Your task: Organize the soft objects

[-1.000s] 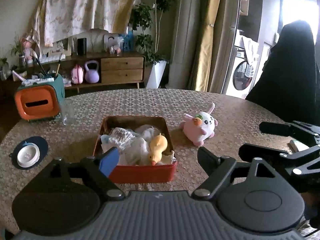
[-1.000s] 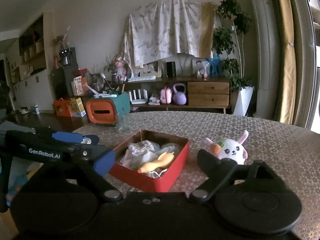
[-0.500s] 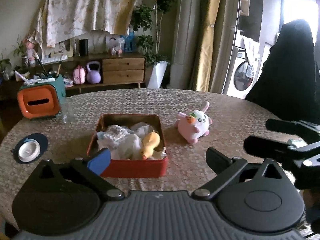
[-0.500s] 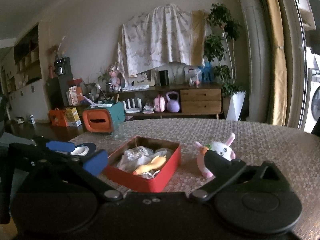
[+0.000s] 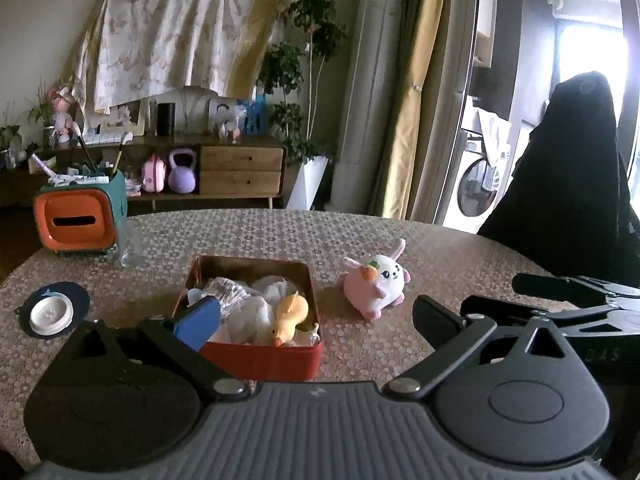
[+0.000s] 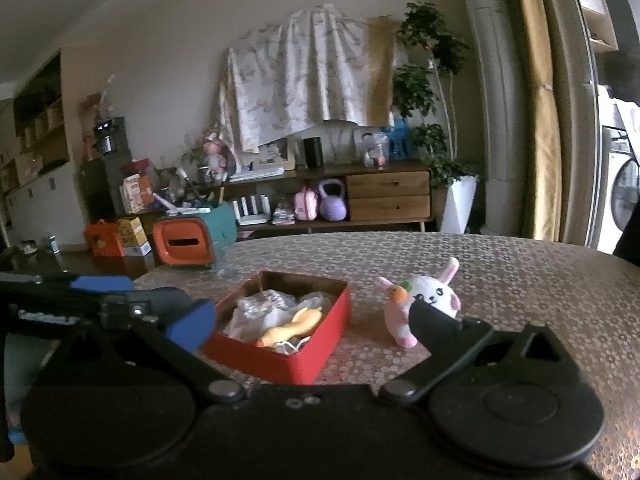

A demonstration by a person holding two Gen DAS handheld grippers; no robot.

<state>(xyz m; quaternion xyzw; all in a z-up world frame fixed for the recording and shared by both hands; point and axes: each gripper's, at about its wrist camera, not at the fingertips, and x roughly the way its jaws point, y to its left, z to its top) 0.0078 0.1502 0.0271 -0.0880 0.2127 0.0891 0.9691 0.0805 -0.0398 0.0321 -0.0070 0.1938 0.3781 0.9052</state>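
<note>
The red box (image 5: 256,356), already holding a yellow duck (image 5: 290,314), is seen at left; the pink bunny plush (image 5: 376,288) sits just right of it on the table. Both the left gripper (image 5: 316,320) and right gripper (image 6: 312,320) are held apart, empty. The plush is best pinched across its round body.

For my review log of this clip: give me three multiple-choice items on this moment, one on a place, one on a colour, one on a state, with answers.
1. Where is the plush bunny?
A. in the box
B. on the table, right of the box
C. in a gripper

2. What colour is the box outside?
A. red
B. green
C. white

3. How is the right gripper?
A. shut on the duck
B. shut, empty
C. open, empty

Answers: 1 B, it sits on the table beside the box. 2 A, its front wall is red. 3 C, the jaws stand wide apart; the yellow duck lies in the box.
</note>
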